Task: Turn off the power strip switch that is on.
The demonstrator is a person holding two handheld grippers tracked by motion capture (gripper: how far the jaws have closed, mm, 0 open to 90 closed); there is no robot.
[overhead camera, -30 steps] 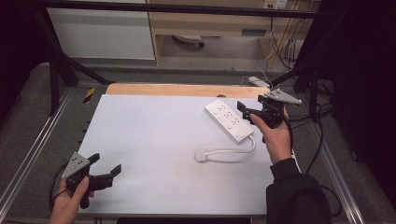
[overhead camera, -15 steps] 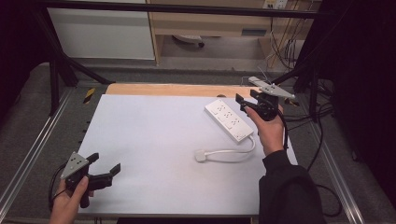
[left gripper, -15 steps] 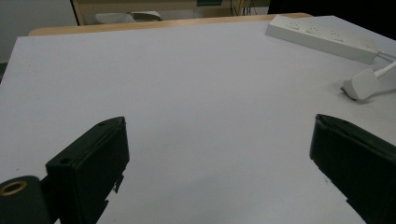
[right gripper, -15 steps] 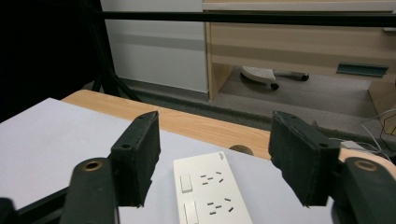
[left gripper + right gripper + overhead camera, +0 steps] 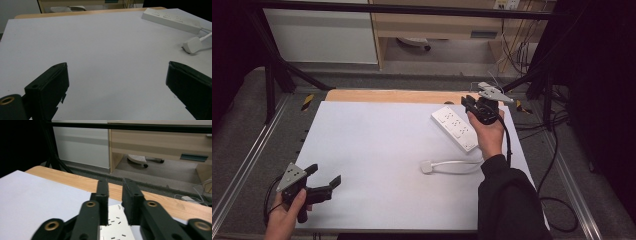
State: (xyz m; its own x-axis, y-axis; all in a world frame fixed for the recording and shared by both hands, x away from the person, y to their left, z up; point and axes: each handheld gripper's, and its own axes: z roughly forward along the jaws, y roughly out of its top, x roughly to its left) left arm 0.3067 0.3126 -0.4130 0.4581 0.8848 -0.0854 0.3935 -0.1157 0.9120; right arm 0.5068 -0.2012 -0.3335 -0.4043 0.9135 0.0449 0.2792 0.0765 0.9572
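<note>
A white power strip (image 5: 455,127) lies at an angle on the right half of the white table top (image 5: 377,150). Its cable (image 5: 459,162) curls back to a white plug (image 5: 428,166) lying loose near the middle. My right gripper (image 5: 468,103) hovers above the strip's far end, jaws nearly together with nothing between them; the strip's sockets (image 5: 113,225) show just below its jaws (image 5: 115,187). My left gripper (image 5: 324,174) sits low at the near left corner, wide open and empty (image 5: 117,75). From there the strip (image 5: 172,20) and plug (image 5: 192,45) lie far off.
A wooden strip (image 5: 387,96) borders the table's far edge. Metal rails run along both sides. Behind the table stand a white cabinet (image 5: 322,35) and a wooden desk (image 5: 160,142), with loose cables (image 5: 557,130) on the floor at the right.
The right gripper has travelled along the power strip toward its far end and risen a little. The left gripper stays where it was, still open.
</note>
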